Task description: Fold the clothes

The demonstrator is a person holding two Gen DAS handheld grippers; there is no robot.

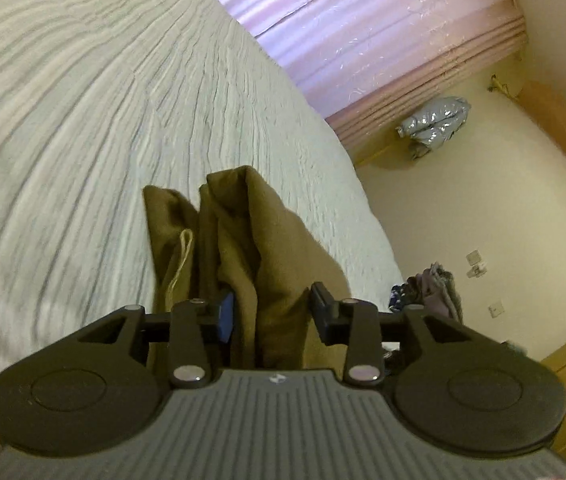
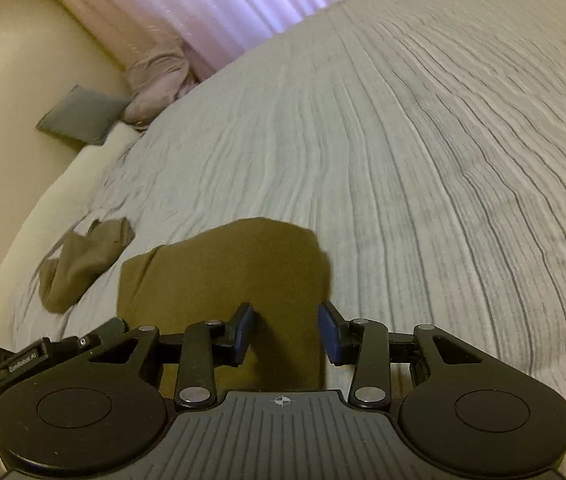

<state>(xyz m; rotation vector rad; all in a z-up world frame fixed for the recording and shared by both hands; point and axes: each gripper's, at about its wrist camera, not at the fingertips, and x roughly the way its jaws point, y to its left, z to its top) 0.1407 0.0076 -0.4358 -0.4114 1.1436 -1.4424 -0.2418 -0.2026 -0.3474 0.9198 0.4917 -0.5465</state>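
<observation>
The olive garment [image 1: 243, 240] lies bunched near the bed [image 1: 83, 120] edge, soft, light and limp; I judge a seam or hem the best hold. It sits between the left claw [image 1: 271, 312] pads, which stand apart. The right claw [image 2: 287, 332] gapes above smooth cloth, gripping nothing (only its view shows a separate crumpled piece [image 2: 79, 264]).

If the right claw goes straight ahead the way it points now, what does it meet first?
Most likely the olive-brown garment, which already lies between and just beyond the open right claw. Past that is only the striped bedspread, though depth is hard to judge here.
</observation>
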